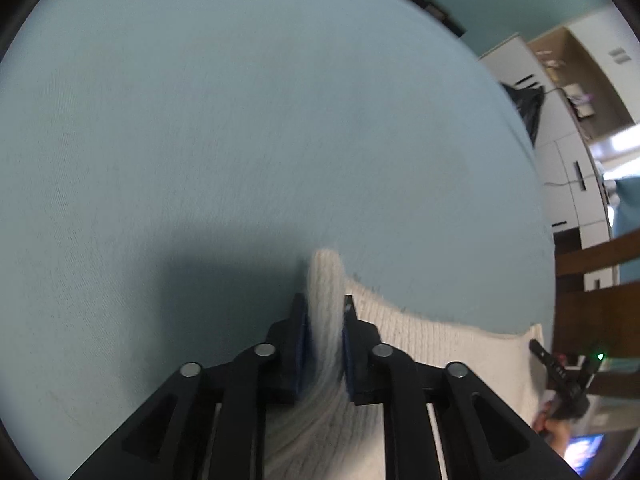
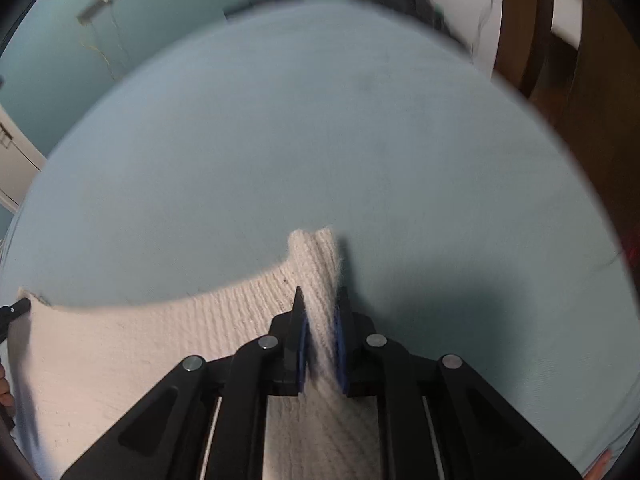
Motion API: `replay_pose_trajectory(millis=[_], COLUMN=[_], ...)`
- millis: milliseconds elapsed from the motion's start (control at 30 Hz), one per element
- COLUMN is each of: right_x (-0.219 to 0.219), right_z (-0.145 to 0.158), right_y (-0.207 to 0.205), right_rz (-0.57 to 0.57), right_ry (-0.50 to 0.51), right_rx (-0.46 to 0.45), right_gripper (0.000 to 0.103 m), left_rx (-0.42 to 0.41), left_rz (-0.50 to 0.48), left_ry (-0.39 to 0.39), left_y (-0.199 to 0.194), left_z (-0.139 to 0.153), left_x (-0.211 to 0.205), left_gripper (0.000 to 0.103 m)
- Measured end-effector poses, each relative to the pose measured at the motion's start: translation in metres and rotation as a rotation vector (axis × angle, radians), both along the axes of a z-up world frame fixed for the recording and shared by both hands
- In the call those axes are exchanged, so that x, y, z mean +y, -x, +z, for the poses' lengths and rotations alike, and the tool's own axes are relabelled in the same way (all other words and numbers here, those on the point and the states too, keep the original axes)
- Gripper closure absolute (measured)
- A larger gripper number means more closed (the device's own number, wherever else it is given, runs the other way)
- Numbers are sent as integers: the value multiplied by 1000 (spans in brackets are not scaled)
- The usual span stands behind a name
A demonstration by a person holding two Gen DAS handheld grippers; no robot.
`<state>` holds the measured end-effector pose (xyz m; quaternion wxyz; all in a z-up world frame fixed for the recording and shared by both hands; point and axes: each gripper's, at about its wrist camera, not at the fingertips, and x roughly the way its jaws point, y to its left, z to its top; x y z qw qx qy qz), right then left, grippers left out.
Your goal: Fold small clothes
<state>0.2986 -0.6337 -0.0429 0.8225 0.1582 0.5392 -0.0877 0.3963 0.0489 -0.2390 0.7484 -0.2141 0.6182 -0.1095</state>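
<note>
Left gripper (image 1: 325,312) is pinching one corner of the white knit cloth (image 1: 440,340), jaws clamped on a bunched fold. Right gripper (image 2: 320,308) is pinching the opposite corner the same way. Cloth is spanning between them, its top edge sagging, over the light-blue sheet (image 1: 240,120). Other gripper showing at 4 o'clock in left view, 9 o'clock in right view.
</note>
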Motion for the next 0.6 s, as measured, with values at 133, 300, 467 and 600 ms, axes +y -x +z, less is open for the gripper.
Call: replay_pose_trajectory(millis=[133,300,467,600], right_x=[-36,-56,-11,31], right_z=[18,80,141,131], right_y=[13,68,152,185], right_rz=[-156,-131,49,156], right_ry=[-121,-235,-216,-244], right_rx=[45,16,36,22], right_gripper=[50,40,16,6], left_rx=[-143,-343,-329,-366], left_rz=[5,-130,-322,-466], left_ry=[-42,-117,-339,-454], left_y=[21,95,206,262], left_z=[43,118,128,96], left_x=[27,45,44,15], left_gripper=[31,0,0,0])
